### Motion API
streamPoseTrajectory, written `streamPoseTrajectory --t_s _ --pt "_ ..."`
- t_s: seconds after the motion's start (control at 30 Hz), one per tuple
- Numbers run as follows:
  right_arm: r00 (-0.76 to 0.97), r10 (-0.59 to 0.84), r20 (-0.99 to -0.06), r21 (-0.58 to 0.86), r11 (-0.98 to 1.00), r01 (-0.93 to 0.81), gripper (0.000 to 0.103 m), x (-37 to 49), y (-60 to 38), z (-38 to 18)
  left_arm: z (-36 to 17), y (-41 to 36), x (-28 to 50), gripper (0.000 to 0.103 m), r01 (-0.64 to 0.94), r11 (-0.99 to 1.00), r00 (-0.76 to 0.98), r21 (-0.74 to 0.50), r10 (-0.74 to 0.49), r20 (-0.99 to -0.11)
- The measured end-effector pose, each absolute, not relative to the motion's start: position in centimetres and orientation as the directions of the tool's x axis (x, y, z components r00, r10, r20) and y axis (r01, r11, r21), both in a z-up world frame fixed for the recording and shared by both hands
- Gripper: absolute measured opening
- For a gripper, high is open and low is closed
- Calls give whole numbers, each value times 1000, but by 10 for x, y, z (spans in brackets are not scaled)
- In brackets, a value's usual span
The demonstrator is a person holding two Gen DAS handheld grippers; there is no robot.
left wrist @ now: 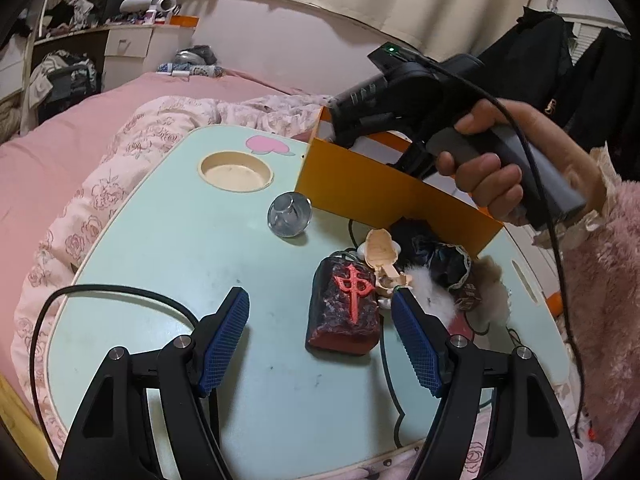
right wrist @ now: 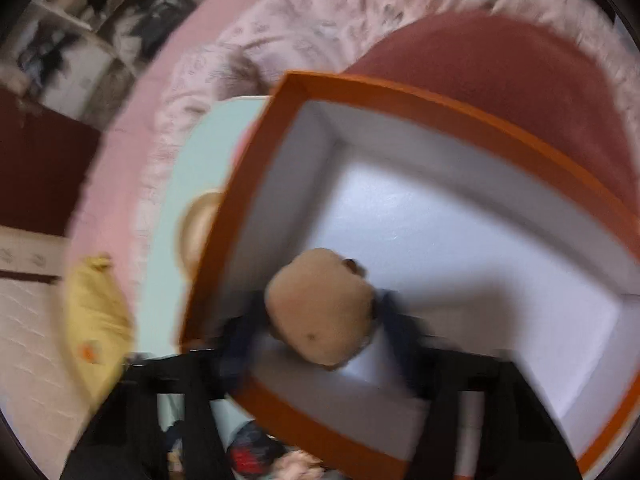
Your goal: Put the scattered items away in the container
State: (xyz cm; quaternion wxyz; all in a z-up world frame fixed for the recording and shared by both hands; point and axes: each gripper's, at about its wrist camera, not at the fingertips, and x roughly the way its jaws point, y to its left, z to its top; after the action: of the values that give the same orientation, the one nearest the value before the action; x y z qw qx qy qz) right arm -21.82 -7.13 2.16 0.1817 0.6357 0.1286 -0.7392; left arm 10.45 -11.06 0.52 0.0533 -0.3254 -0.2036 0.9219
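Orange box (right wrist: 384, 96), white inside, sits at the far right of a pale green lap table (left wrist: 168, 264) on a pink bed (left wrist: 80, 128). Pointing straight down into it, the right gripper (right wrist: 320, 320) has 1 tan plush toy (right wrist: 320, 304) between its blue pads; the blurred view leaves it unclear whether they press on it. The white floor around the toy shows nothing else. A hand (left wrist: 484, 176) with a fluffy pink sleeve holds that gripper above the box wall. Outside, the table carries 1 dark red block with a red character (left wrist: 346, 304), 1 clear glass ball (left wrist: 289, 216), 1 wooden spoon-shaped piece (left wrist: 382, 250) and a heap of dark and white fluffy items (left wrist: 440, 276). The left gripper (left wrist: 320, 312) hovers with its jaws wide, the block between them, untouched.
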Motion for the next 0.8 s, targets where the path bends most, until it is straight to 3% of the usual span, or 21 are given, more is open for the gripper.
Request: streamPoseTrajectory --t_s 0.27,0.47,0.63,0.8 --pt "-283 -230 -931 112 -919 379 43 -201 -25 72 4 -111 105 74 34 -908 -780 -417 237 -579" --pt "-454 -352 -818 134 -886 445 45 -109 22 127 3 -112 105 74 37 -903 -776 -428 244 -582" --pt "-420 -430 -799 203 -851 484 46 -28 68 95 2 -111 103 74 39 -903 -769 -427 246 -590" --pt "-403 -316 -859 124 -892 435 46 1 94 46 4 -103 101 74 34 -921 -761 -388 228 -607"
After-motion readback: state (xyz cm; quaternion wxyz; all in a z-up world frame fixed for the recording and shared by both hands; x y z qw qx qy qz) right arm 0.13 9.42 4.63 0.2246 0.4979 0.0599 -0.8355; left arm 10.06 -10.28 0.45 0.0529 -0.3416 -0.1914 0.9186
